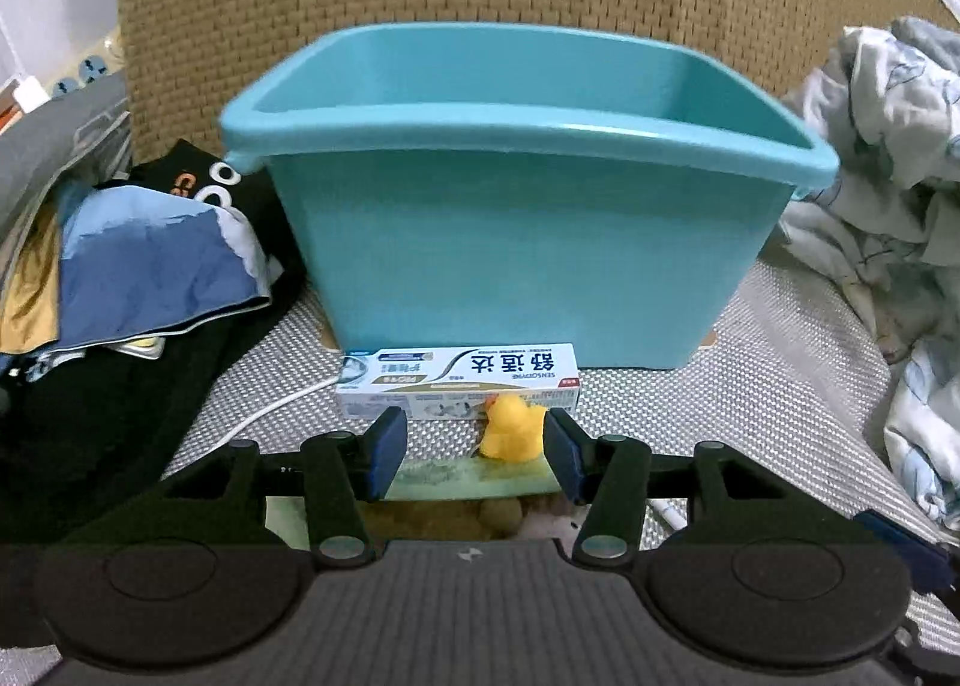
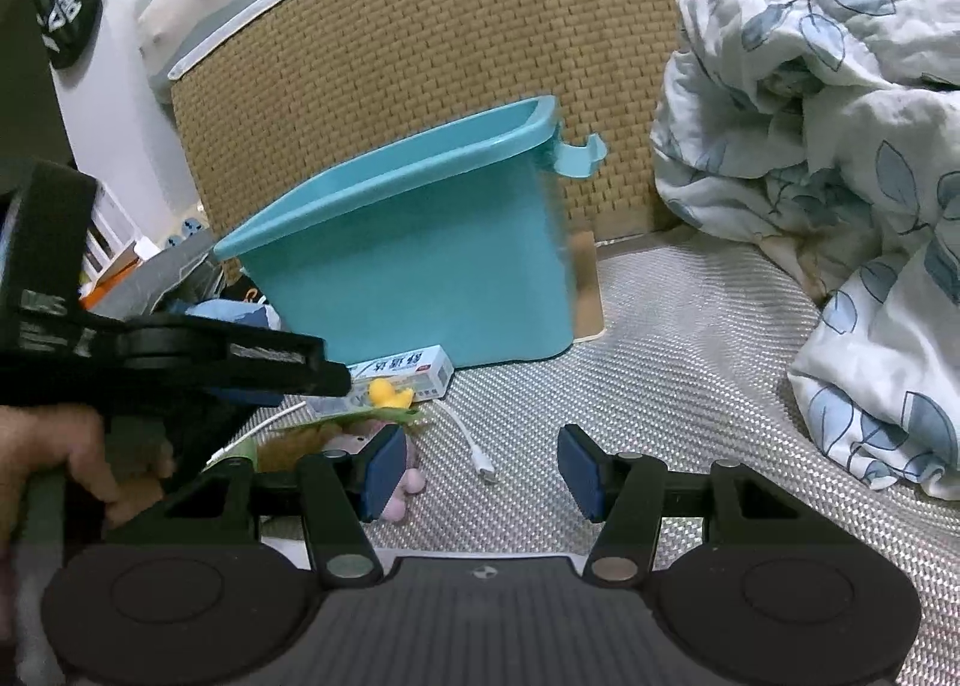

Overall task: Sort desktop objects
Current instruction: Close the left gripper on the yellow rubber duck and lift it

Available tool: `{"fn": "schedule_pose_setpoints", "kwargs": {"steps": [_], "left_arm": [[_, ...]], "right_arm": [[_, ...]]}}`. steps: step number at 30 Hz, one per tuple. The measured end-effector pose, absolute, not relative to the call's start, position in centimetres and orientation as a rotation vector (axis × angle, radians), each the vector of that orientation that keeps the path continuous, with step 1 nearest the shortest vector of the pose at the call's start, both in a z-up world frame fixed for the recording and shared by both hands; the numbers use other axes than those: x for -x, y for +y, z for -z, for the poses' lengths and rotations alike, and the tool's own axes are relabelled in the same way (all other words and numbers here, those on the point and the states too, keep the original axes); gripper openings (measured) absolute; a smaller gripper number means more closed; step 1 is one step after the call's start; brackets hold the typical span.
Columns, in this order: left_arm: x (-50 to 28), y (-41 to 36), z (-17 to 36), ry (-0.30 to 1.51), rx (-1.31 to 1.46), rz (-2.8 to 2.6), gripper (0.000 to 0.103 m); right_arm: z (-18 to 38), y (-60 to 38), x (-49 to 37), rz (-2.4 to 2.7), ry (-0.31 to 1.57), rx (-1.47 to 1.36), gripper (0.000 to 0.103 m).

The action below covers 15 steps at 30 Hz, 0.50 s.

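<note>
A teal plastic bin stands against the woven headboard; it also shows in the right wrist view. A white toothpaste box lies in front of it. A yellow rubber duck sits on a green card, just inside the right finger of my open left gripper. The duck and the box also show in the right wrist view, beside the left gripper's black body. My right gripper is open and empty above the woven mat, near a white cable plug.
Folded clothes and a black garment are piled at the left. A crumpled leaf-print blanket fills the right. A pink plush toy lies by my right gripper's left finger. A white cable runs across the mat.
</note>
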State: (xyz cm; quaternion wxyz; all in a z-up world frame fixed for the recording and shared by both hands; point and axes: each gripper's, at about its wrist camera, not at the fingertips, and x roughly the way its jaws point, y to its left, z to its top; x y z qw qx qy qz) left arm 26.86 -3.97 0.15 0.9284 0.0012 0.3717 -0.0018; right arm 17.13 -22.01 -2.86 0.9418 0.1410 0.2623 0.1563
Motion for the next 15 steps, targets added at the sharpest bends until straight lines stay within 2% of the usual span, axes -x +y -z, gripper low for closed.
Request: {"fn": "schedule_pose_setpoints", "kwargs": {"steps": [13,15], "left_arm": [[-30.2,-5.0,2.7,0.850,0.022,0.006,0.054],[-30.5,-5.1,3.0,0.858,0.025,0.010,0.051]], "right_arm": [[2.7,-22.5,-17.4,-0.333,0.535,-0.322,0.060],[2.7,-22.6,-17.4,-0.332,0.536,-0.330,0.060]]}}
